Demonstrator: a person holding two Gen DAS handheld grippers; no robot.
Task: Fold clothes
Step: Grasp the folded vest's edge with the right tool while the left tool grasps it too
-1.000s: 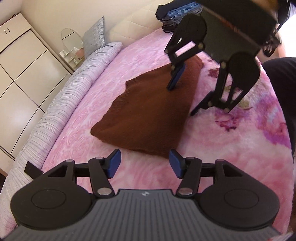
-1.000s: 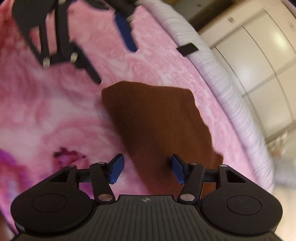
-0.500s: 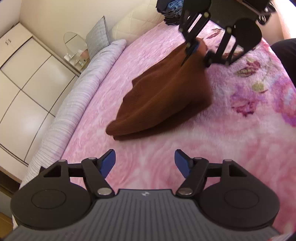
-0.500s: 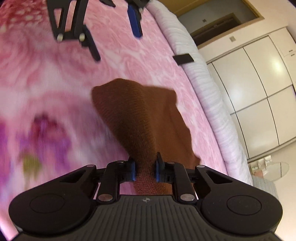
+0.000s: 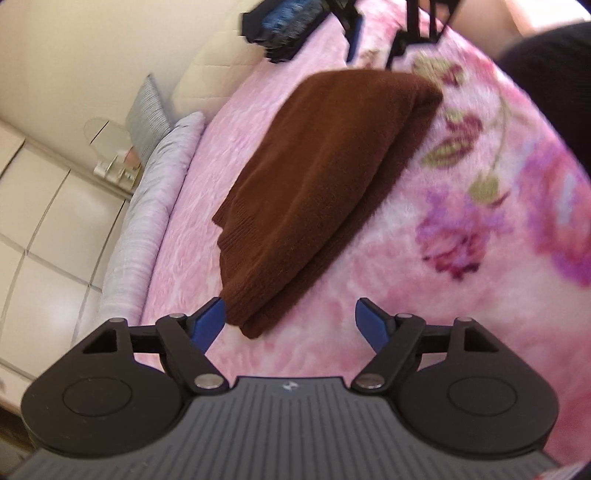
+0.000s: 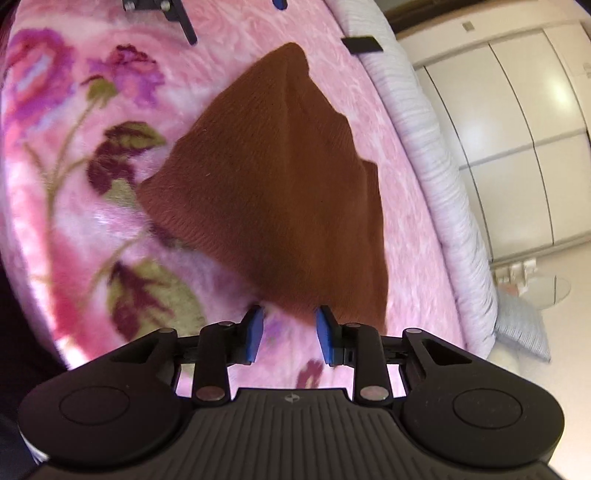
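Note:
A brown knit garment (image 5: 325, 177) lies folded over on the pink floral blanket (image 5: 461, 295). My left gripper (image 5: 290, 321) is open and empty, with the garment's near corner just by its left finger. My right gripper (image 6: 288, 334) is open and empty, its fingers partly apart just short of the garment's near edge (image 6: 273, 192). The right gripper also shows at the far end of the garment in the left wrist view (image 5: 373, 44). The left gripper's fingers show at the top of the right wrist view (image 6: 181, 22).
A pale striped bolster (image 5: 147, 206) runs along the bed's edge. A dark stack of clothes (image 5: 284, 26) sits by the cream headboard. White wardrobes (image 6: 517, 129) and a small glass side table (image 6: 543, 288) stand beyond the bed. A person's dark clothing (image 5: 554, 81) is at the right.
My right gripper shut on the garment's far end, lifted it and carried it over, then opened and let go. The garment now lies folded. My left gripper stayed open and moved closer.

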